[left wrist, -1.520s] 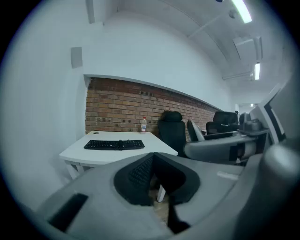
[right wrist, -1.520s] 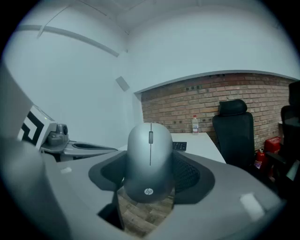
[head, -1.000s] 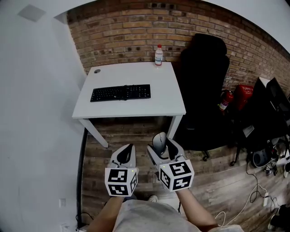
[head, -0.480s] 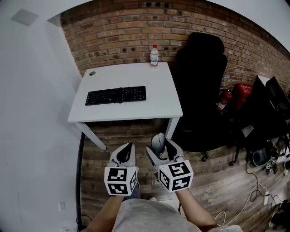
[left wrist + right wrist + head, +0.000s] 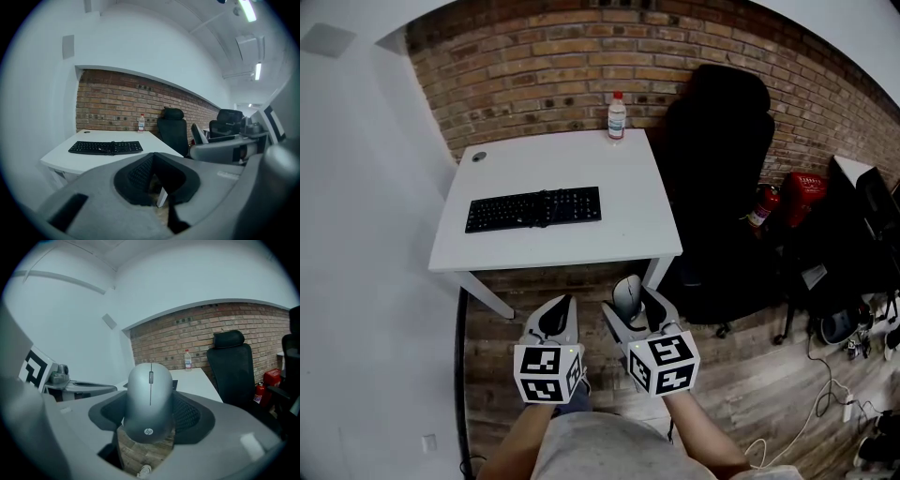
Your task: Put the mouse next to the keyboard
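A silver-grey mouse point(image 5: 149, 401) sits clamped between the jaws of my right gripper point(image 5: 634, 302); the same mouse point(image 5: 628, 294) shows in the head view just below the table's near edge. A black keyboard point(image 5: 533, 208) lies on the left half of the white table point(image 5: 628, 202), far ahead of both grippers. In the left gripper view the keyboard point(image 5: 106, 147) is seen beyond the jaws. My left gripper point(image 5: 558, 317) hangs beside the right one, its jaws closed together with nothing between them.
A clear bottle with a red cap point(image 5: 617, 116) stands at the table's far edge against the brick wall. A black office chair point(image 5: 717, 150) stands right of the table, with a red fire extinguisher point(image 5: 760, 207) and cluttered gear beyond. A white wall runs along the left.
The table and keyboard have grown a little larger and shifted left in the head view as I come closer. Both grippers keep their pose, the mouse still held.
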`<state>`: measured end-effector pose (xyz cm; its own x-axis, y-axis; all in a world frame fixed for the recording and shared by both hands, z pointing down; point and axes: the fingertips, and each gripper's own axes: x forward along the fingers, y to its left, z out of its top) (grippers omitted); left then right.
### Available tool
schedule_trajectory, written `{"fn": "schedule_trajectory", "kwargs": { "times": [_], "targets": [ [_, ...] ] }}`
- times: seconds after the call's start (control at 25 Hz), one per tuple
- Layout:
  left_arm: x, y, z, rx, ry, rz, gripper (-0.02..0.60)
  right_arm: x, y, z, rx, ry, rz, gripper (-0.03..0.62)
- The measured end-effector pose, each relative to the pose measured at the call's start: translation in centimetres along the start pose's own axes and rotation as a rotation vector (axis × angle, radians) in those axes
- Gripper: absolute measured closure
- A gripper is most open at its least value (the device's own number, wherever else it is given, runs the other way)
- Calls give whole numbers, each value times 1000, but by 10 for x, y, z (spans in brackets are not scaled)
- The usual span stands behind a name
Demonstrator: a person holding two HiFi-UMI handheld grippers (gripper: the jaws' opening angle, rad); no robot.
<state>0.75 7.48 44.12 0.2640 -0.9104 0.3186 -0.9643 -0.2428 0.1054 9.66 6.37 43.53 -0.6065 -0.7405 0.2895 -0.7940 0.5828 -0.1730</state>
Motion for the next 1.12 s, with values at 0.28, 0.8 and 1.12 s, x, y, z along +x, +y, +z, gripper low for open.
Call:
{"fn": "schedule_trajectory", "kwargs": {
  "times": [0.28, 0.8, 1.12],
  "targets": [
    [52, 44, 16, -8, 22, -35, 588, 62, -23, 19, 12, 20, -54, 295],
    [129, 132, 50, -38, 41, -82, 586, 160, -55, 55, 34, 63, -167, 295],
    [169, 167, 65, -29, 54, -119, 586, 206, -72, 64, 58, 82, -222, 295]
  ]
}}
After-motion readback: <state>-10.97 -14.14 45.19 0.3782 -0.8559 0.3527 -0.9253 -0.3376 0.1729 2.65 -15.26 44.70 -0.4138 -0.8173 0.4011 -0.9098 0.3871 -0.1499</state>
